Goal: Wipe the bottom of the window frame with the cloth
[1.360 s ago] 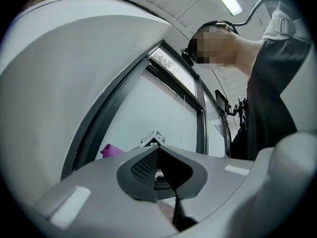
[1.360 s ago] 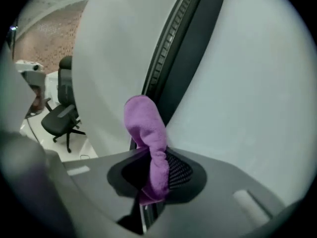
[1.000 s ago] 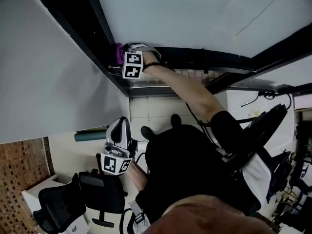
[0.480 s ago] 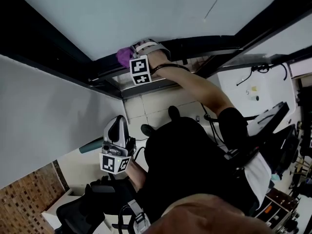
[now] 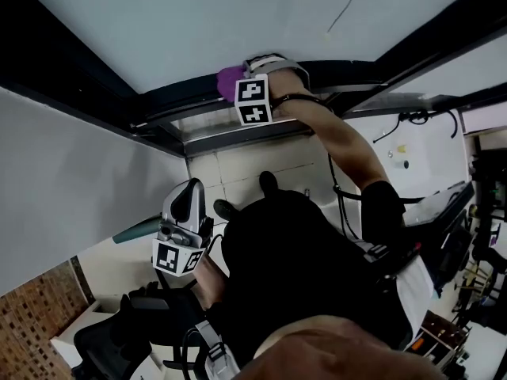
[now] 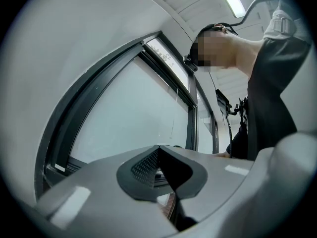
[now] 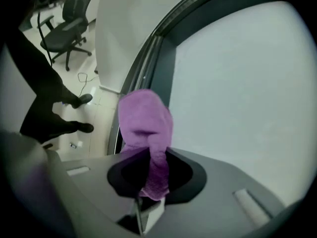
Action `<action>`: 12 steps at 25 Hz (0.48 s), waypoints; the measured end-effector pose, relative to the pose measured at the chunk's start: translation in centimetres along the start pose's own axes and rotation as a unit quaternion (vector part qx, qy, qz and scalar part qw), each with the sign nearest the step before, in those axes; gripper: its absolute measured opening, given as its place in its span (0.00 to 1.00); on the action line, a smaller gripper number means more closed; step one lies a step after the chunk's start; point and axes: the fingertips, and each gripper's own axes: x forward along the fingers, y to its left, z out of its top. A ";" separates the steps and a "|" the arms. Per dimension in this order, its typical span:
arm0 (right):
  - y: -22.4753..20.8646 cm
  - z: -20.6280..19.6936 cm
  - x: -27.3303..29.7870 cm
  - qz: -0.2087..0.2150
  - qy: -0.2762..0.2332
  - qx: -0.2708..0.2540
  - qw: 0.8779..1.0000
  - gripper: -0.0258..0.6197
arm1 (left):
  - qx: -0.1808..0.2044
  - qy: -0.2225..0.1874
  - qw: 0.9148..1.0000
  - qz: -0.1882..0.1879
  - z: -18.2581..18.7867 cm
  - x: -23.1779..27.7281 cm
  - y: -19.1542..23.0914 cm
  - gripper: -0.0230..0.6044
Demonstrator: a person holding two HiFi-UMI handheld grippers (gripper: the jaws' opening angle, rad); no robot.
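A purple cloth (image 5: 230, 77) is bunched against the dark bottom rail of the window frame (image 5: 170, 101), just under the pale glass pane (image 5: 238, 22). My right gripper (image 5: 239, 83) is shut on it, with its marker cube just below. In the right gripper view the cloth (image 7: 146, 123) sticks out from between the jaws and touches the rail (image 7: 161, 58) beside the glass (image 7: 247, 98). My left gripper (image 5: 190, 188) hangs low near the person's body, shut and holding nothing. Its own view looks up at the window frame (image 6: 74, 108) from a distance.
A white wall panel (image 5: 63, 180) runs along the left of the window. Below are a tiled floor (image 5: 238, 172), the person's shoes (image 7: 81, 100) and black office chairs (image 5: 103, 339) (image 7: 69, 29). Cables and dark equipment (image 5: 444, 204) stand at the right.
My right gripper has slid the cloth rightward along the bottom rail, away from the frame's left corner. The left gripper has stayed low by the body.
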 end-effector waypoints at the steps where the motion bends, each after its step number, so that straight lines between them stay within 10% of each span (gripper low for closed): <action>1: -1.0 -0.7 -1.4 -0.003 -0.008 0.016 1.000 0.14 | 0.000 0.001 1.000 0.001 0.1 -0.1 0.1 0.04; 5: -4.5 -3.5 -5.0 -0.030 0.007 0.034 0.999 0.14 | -0.001 -0.001 1.000 0.004 0.0 -0.4 1.0 0.04; 12: -0.1 -4.3 0.5 -0.023 0.090 -0.117 0.989 0.13 | -0.013 -0.018 1.000 0.008 -0.4 -1.1 0.2 0.04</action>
